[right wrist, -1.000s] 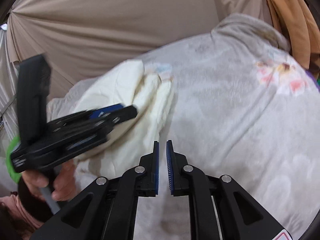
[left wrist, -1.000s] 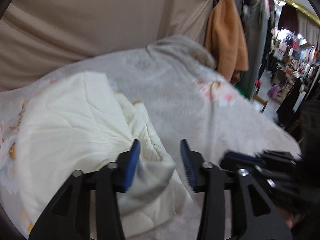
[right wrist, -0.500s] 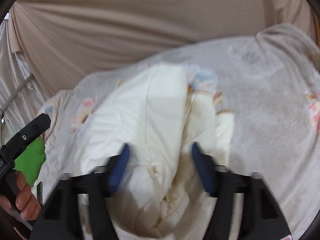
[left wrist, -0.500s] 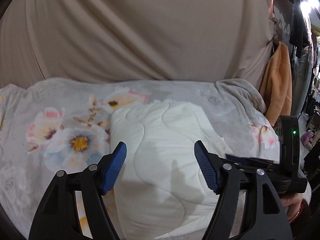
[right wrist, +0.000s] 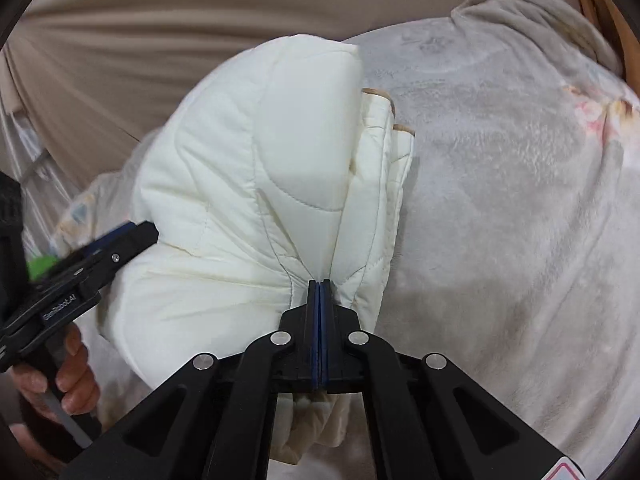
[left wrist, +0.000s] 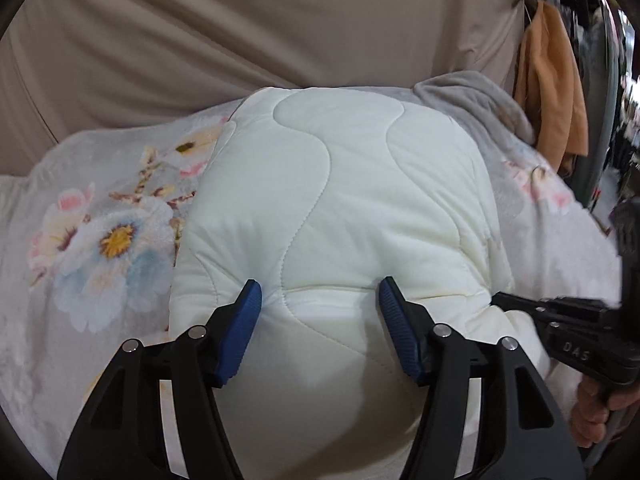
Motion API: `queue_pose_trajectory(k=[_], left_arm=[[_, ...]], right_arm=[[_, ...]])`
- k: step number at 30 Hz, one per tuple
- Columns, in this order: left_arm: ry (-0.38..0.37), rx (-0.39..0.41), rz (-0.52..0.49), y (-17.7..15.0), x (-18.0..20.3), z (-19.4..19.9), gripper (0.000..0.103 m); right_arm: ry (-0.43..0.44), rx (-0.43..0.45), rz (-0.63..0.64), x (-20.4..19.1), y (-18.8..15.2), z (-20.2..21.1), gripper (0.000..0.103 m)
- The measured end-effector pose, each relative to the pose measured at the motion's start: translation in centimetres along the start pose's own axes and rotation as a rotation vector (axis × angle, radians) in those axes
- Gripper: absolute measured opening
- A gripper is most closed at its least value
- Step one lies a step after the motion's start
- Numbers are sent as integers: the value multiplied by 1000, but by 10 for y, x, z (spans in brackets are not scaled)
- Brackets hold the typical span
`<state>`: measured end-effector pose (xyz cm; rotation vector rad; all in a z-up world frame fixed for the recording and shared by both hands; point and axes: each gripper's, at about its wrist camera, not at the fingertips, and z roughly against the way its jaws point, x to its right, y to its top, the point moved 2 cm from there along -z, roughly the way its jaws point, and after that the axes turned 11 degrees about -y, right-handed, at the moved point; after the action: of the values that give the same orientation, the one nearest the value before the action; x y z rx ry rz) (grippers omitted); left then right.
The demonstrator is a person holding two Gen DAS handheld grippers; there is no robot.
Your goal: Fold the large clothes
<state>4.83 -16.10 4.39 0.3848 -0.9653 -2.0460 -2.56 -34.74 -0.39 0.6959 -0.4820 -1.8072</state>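
A cream quilted padded garment (left wrist: 340, 184) lies folded in a thick bundle on a floral blanket (left wrist: 100, 240). My left gripper (left wrist: 320, 292) straddles the bundle's near bulge. Its jaws are closing, and the blue pads (left wrist: 244, 320) dent the padding on both sides. In the right wrist view the same garment (right wrist: 260, 160) shows its layered edges on the right side. My right gripper (right wrist: 320, 286) is shut on a pinch of those layers, and the fabric puckers at its tips. Each gripper shows in the other's view: the right gripper (left wrist: 560, 320) and the left gripper (right wrist: 100, 256).
The grey floral blanket (right wrist: 500, 220) covers the whole surface. A beige curtain (left wrist: 240, 32) hangs right behind it. An orange cloth (left wrist: 552, 92) hangs at the far right beside a shop aisle. A person's hand (right wrist: 76, 380) holds the left gripper's handle.
The left gripper came down closer onto the bundle and its jaws narrowed around the bulge. The right jaws, wide apart half a second ago, have closed on the garment's layered edge.
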Motion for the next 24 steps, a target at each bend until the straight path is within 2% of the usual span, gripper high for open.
queue_pose_trajectory(k=[2,6,9,12,14,16,18,24], left_arm=[[13,4,16,-1,-2,-3,59],[3,2,43,2,-8,-3,59],[8,4,44,2,-7,-3,59],[10,3,47,2,-6,-4,59],[5,3,49,2,-8,-4,59],[-2,7,47,3,-8,-3,59],[-17,8,43,4,-7,-4,59],[0,28,-22,-1,5,-11,60]], right_arm=[[-33,11,-7,-2,6,11,0],[-83,183,21,-26,42,64,0],[-86,233,70,-54,80,69,0],[-68,164,47,-72,109,32,0],[-116,118,39,-76,115,-2,0],[-165,66,30,-73,109,-37,0],[-156,39,6,-64,104,-54,0],[-140,40,-8,-48,87,-80,0]])
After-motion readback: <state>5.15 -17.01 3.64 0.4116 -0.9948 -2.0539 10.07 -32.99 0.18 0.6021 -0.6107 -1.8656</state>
